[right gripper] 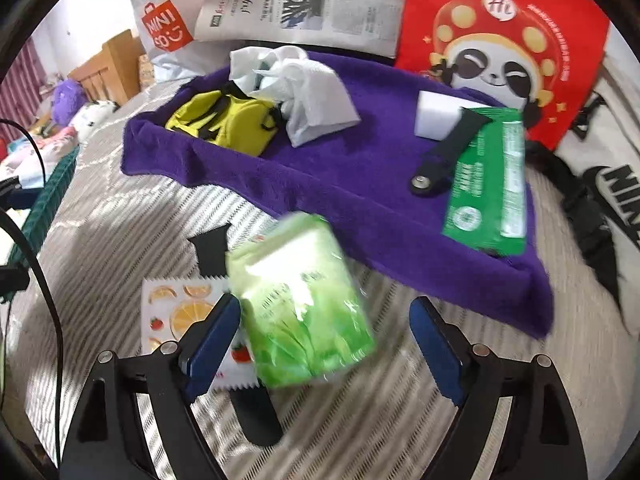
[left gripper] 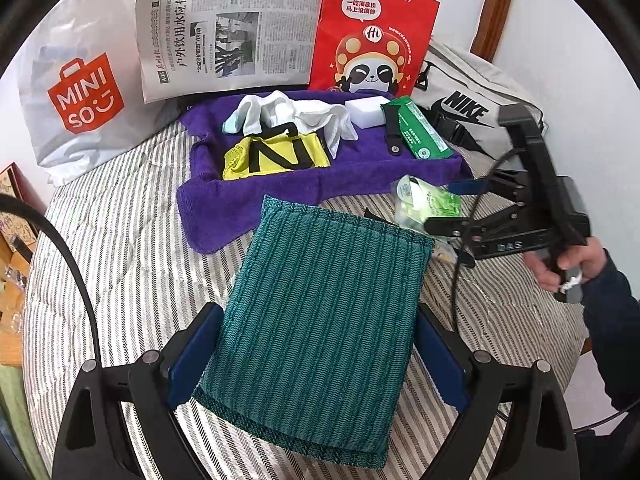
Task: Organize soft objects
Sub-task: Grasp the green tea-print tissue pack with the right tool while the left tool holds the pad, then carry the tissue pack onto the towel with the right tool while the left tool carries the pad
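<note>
A teal knitted pad (left gripper: pixel 320 288) spans the gap between the blue pads of my left gripper (left gripper: pixel 320 344), which is shut on its two side edges and holds it tilted above the striped bedcover (left gripper: pixel 132 260). In the right wrist view, a blurred light-green tissue pack (right gripper: pixel 304 300) sits between the fingers of my right gripper (right gripper: pixel 324 308). The pack leans on the left finger, with a clear gap to the right one, so the jaws are open. Behind lies a purple towel (right gripper: pixel 340 184) bearing a yellow pouch (right gripper: pixel 224 120), a white cloth (right gripper: pixel 312 92), a white sponge (right gripper: pixel 440 116) and a dark-green pack (right gripper: pixel 488 188).
A Miniso bag (left gripper: pixel 76 92), a newspaper (left gripper: pixel 228 40), a red paper bag (left gripper: pixel 372 32) and a grey Nike bag (left gripper: pixel 468 108) line the back. A fruit-print sachet (right gripper: pixel 180 312) and a black strap (right gripper: pixel 256 412) lie under the right gripper. A person's hand (left gripper: pixel 568 264) grips its handle.
</note>
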{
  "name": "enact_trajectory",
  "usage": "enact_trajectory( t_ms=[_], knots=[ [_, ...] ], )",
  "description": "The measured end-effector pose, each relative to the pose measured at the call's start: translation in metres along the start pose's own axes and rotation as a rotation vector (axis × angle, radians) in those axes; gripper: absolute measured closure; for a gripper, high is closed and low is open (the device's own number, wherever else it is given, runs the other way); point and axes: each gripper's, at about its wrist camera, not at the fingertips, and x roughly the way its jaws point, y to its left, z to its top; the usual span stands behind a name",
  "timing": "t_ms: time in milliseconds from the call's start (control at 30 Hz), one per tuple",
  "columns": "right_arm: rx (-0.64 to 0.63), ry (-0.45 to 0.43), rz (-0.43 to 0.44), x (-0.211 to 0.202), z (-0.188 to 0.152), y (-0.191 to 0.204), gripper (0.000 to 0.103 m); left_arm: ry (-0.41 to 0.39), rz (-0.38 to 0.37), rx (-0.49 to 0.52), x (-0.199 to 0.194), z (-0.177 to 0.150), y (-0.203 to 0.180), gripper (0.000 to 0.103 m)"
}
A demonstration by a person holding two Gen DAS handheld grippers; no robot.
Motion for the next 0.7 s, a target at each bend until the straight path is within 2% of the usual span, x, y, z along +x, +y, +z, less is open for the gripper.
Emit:
enact_trajectory(
  t_ms=[167, 200, 233, 267, 433, 700],
  knots=[
    [-0.008, 0.001, 0.001, 0.009, 0.005, 0.005, 0.019, 0.001, -0.013, -0.001, -0.001, -0.002, 0.001, 0.010],
    [-0.009, -0.004, 0.001, 0.008, 0.005, 0.006, 0.023, 0.002, -0.013, 0.002, -0.001, -0.002, 0.001, 0.010],
    [-0.010, -0.008, 0.002, 0.006, 0.005, 0.006, 0.041, 0.002, -0.011, 0.004, -0.001, -0.003, 0.001, 0.010],
    [-0.010, -0.003, 0.000, 0.005, 0.005, 0.007, 0.043, 0.002, -0.009, 0.004, -0.001, -0.004, 0.000, 0.010],
    [0.037, 0.028, -0.042, -0.007, -0.008, 0.003, 0.043, -0.003, -0.014, -0.019, -0.001, -0.004, 0.002, 0.010],
    [0.111, 0.012, -0.074, -0.041, -0.019, -0.007, 0.043, -0.008, -0.015, -0.066, 0.001, 0.000, 0.002, 0.010]
  ],
)
